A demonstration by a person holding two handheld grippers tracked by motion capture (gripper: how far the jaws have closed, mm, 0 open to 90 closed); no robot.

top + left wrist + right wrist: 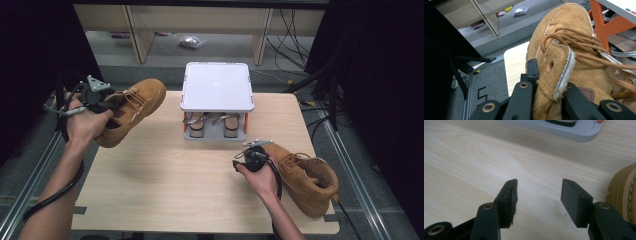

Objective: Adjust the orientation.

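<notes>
left gripper point(107, 100) clamped on tongue of raised boot point(131, 111), clear of table point(165, 175); its own view shows jaws pinching the tongue point(555, 70). right gripper point(539, 195) jaws apart, holding nothing, low over bare wood. 2nd boot point(306, 176) lies just beside it; high view shows the rack point(216, 100) behind.

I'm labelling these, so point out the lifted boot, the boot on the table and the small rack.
lifted boot point(142, 97), high view, toe.
boot on the table point(307, 177), high view, upper.
small rack point(216, 85), high view, top shelf.
</notes>
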